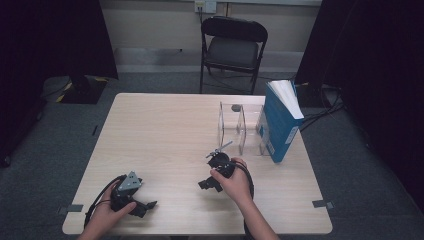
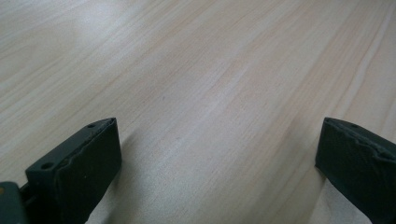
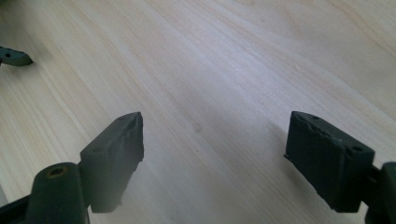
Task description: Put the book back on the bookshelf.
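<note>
My left gripper point(image 1: 145, 206) rests low over the near left part of the wooden table point(image 1: 165, 125), held by a hand, with a grey three-cornered plate on top. In the left gripper view its jaws point(image 2: 219, 127) stand wide apart over bare wood, with nothing between them. My right gripper point(image 1: 209, 185) is near the table's middle front, held in the other hand and pointing toward the left gripper. Its black jaws point(image 3: 215, 119) are open over bare wood and hold nothing. A black tip of the other gripper point(image 3: 14, 57) shows at the far left of the right gripper view.
A clear acrylic divider rack point(image 1: 240, 125) stands at the right of the table. A blue book point(image 1: 280, 122) stands upright against its right side. A black folding chair point(image 1: 232, 47) is behind the table's far edge. Dark curtains hang on both sides.
</note>
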Motion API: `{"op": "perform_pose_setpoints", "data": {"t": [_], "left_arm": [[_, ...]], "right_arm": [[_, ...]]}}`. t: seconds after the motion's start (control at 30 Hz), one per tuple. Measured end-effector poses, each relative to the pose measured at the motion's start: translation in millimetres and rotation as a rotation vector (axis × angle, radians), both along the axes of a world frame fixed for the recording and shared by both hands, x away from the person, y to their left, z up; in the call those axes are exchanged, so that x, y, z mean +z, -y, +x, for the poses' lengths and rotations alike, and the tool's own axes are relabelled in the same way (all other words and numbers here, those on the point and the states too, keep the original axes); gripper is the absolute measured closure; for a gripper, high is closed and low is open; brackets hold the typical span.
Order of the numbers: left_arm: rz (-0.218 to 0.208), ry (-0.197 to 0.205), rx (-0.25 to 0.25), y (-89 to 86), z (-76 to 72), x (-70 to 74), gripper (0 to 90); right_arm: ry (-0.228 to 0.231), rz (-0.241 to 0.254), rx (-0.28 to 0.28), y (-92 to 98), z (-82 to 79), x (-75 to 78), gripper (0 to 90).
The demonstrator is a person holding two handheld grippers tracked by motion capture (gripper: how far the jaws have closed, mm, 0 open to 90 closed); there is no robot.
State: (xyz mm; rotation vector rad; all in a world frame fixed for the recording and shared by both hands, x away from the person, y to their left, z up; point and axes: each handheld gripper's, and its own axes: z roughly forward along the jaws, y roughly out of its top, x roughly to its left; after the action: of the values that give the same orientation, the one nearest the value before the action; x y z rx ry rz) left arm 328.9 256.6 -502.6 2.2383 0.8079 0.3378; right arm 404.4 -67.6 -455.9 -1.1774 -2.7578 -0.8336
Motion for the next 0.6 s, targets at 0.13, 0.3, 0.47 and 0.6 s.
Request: {"op": "perform_pose_setpoints", "data": {"t": [0.13, 0.3, 0.47, 0.6], "left_arm": [[0.002, -0.001, -0.001, -0.1, 0.0, 0.1, 0.0], [-0.001, 0.001, 0.001, 0.1, 0.0, -0.1, 0.0], [0.004, -0.001, -0.003, -0.2, 0.1, 0.3, 0.0], [0.004, 0.0, -0.003, -0.2, 0.1, 0.2, 0.0]], "right_arm": [[0.008, 0.005, 0.013, -3.2, -0.8, -2.7, 19.4], [-0.001, 0.001, 0.016, -5.8, -2.4, -5.7, 19.4], [0.013, 0.001, 0.034, -8.3, -3.3, -8.4, 19.4], [0.006, -0.003, 0.037, -11.9, -4.6, -11.1, 19.4]]}}
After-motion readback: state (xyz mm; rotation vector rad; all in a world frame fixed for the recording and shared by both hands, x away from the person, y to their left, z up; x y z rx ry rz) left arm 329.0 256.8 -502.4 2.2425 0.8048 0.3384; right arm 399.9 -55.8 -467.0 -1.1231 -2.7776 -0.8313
